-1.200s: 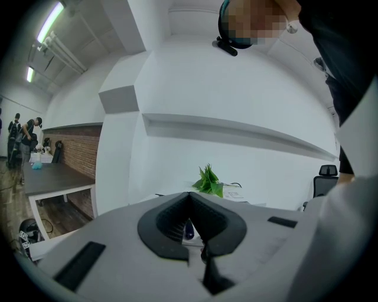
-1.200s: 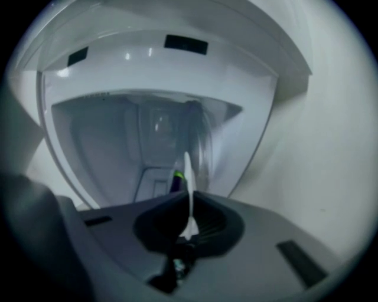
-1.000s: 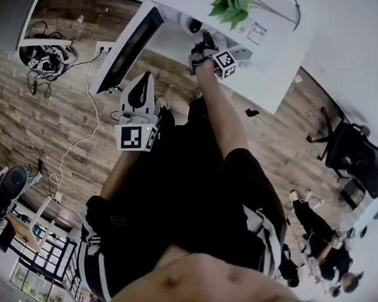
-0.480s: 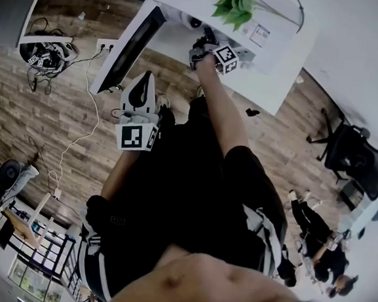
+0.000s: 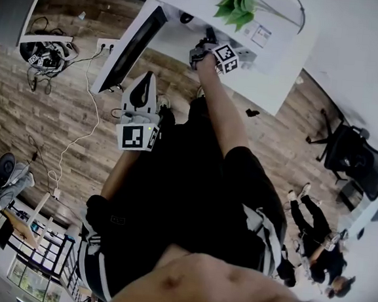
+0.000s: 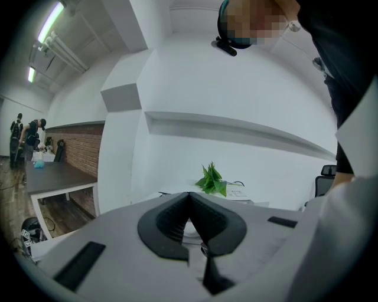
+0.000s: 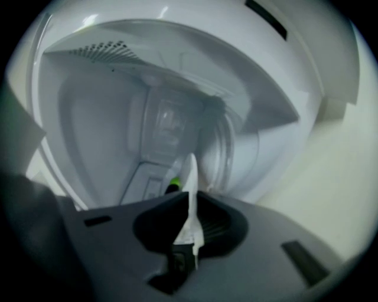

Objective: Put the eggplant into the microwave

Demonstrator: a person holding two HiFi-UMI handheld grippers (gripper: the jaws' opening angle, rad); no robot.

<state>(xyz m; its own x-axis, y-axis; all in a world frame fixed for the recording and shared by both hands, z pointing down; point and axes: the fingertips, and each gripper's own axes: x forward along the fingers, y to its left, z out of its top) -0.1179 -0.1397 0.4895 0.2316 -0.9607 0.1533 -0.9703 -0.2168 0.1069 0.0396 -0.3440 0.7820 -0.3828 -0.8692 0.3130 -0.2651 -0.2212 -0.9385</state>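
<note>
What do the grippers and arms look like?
Left gripper and right gripper: whitish moulded bodies, black ribbed pads, and a cube of black-and-white square markers on each. Black short sleeves. No cables visible.

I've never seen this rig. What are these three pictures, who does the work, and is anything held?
There is no robot: a person in black clothes holds a two-jaw gripper in each hand. The head view looks down from a camera on the person's head; the other two cameras ride on the grippers and look along their jaws. The left gripper hangs by the body, jaws together, empty. The right gripper is at the mouth of the white microwave oven, which stands on a white table with its dark door open, near a green leafy plant. Its jaws are shut on a thin white edge, perhaps a plate's rim. A small dark thing with a green tip behind it may be the eggplant.
</note>
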